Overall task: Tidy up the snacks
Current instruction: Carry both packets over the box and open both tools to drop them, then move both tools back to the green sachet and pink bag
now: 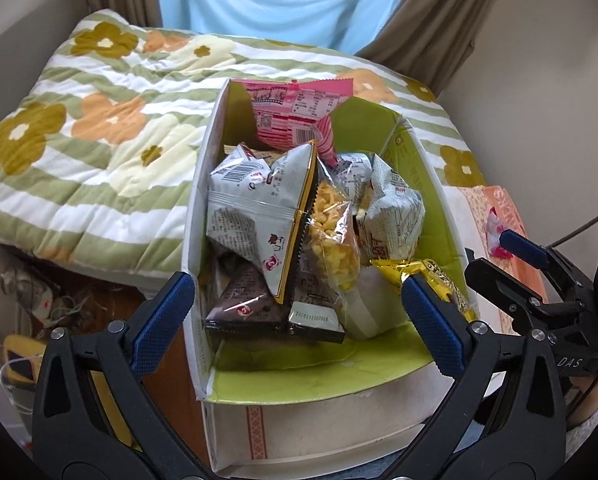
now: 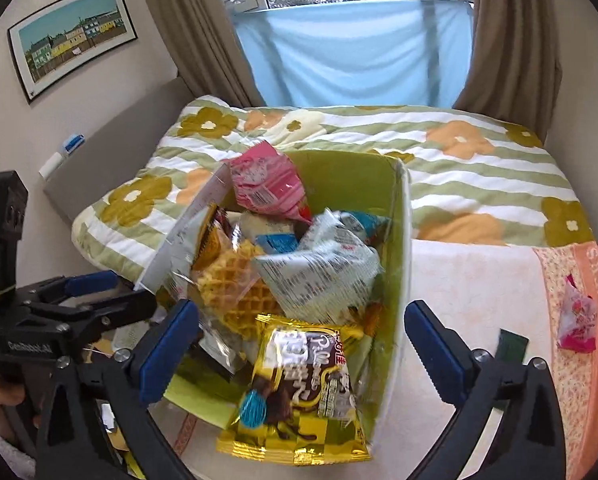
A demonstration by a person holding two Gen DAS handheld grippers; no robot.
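Snacks fill one cardboard box (image 1: pixel 415 200) with a lime-green lining and white outer walls, standing on a pale cloth beside a quilted bedspread (image 1: pixel 79 128) striped green and white with orange and mustard flowers. Counting in the left wrist view: one pink packet (image 1: pixel 295 114) propped against the far wall, one large white crinkled packet (image 1: pixel 259 208) with a yellow sawtooth edge, one clear bag of yellow puffed pieces (image 1: pixel 335 236), two dark brown packets at the bottom, two smaller white packets at the right, and one gold foil packet (image 1: pixel 439 276) at the near right wall. Some may be hidden beneath others.

Both grippers have blue ribbed pads on black frames. The left gripper (image 1: pixel 299 316) stands wide apart, its pads either side of the box's near end, pressing on nothing. The right gripper (image 2: pixel 303 344) also stands wide apart; the gold foil packet (image 2: pixel 295 392), glossy and printed with chocolate pieces, lies between its fingers but untouched, leaning on the box's near edge.

Only the right wrist view shows a waffle in clear wrap (image 2: pixel 235 288), a framed picture (image 2: pixel 73 36) on the wall, the window, and part of a hand at the lower left. One small pink-and-white wrapped sweet (image 2: pixel 575 320) lies apart on an orange patterned towel (image 2: pixel 595 368); both views catch it.
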